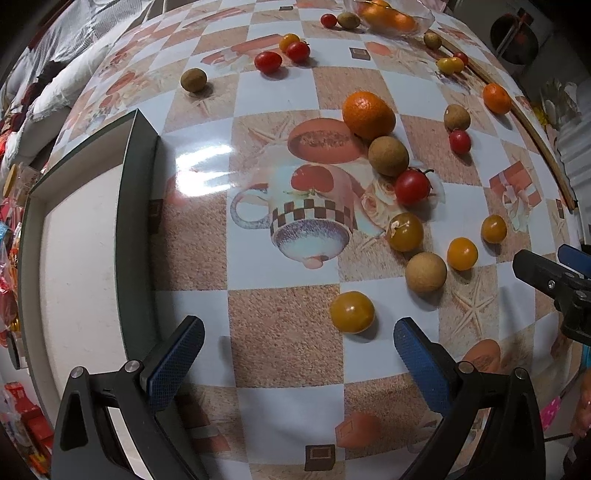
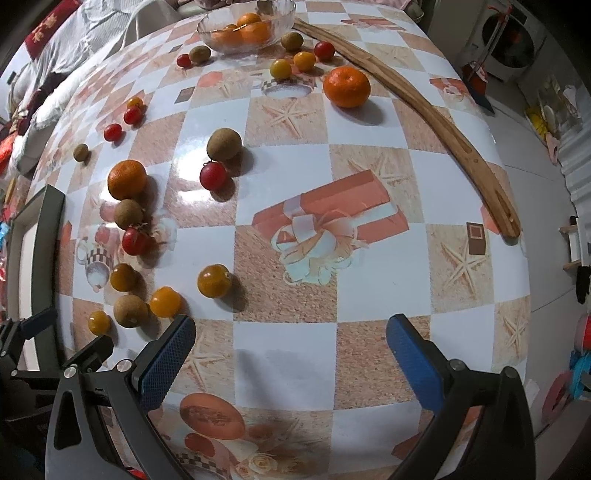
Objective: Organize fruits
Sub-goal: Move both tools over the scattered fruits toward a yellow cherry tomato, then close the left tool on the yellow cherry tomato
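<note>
Early stage of sorting: most fruit lies loose on the checked tablecloth (image 2: 369, 184). The glass bowl (image 2: 207, 27) at the far edge holds several mandarins (image 2: 251, 31), so only that group looks begun. The dark-rimmed tray (image 1: 138, 177), left of the printed-teacup motif, shows a bare white floor with nothing in it. Loose between tray and bowl you see two more mandarins (image 1: 368, 114), brown longan-like fruits (image 1: 388, 156), red cherry tomatoes (image 1: 412, 186) and yellow cherry tomatoes (image 1: 352, 312), all yet to be grouped. Your left gripper (image 1: 299, 341) hovers beside the tray, jaws spread wide, holding nothing; the nearest yellow tomato sits just ahead of its gap. Your right gripper (image 2: 291, 349) is likewise wide apart and empty, over bare cloth.
</note>
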Tool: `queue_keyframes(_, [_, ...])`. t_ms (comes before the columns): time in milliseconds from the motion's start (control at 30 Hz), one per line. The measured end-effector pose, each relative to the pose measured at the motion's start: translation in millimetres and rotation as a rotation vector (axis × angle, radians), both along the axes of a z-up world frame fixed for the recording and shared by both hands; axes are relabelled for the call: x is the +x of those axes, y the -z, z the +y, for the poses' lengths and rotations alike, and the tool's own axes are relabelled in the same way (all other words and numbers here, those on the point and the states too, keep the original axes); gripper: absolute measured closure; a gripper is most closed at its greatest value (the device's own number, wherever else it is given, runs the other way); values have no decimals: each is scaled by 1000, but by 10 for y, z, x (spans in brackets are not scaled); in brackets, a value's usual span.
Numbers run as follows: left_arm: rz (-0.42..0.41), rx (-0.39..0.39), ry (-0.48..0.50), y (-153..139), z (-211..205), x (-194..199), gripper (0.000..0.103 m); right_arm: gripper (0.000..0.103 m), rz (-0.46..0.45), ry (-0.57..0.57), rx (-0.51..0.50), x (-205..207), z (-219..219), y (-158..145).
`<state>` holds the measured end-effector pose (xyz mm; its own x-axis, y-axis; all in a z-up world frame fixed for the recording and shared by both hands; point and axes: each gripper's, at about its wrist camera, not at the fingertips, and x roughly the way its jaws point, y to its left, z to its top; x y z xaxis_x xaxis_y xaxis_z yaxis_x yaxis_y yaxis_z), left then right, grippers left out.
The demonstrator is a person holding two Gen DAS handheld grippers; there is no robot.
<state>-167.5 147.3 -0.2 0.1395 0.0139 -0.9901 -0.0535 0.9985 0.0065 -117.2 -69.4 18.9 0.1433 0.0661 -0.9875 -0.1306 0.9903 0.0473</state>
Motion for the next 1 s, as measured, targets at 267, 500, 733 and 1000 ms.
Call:
queue_keyframes(267, [-16,19,9,65,-115,30,0,1,-4,-45,-9,-18,30,59])
queue_keyframes(500, [-26,31,23,89,-234,137,4,23,-12,-110,-4,26,205,146])
queue_keyframes(733, [-10,-7,22,89,-290,196,26,33,-40,-158,-12,63,365,147])
queue_keyframes(1000, [-44,-40,53,4,-442,220,74,80,-61,-204,0,92,609,112])
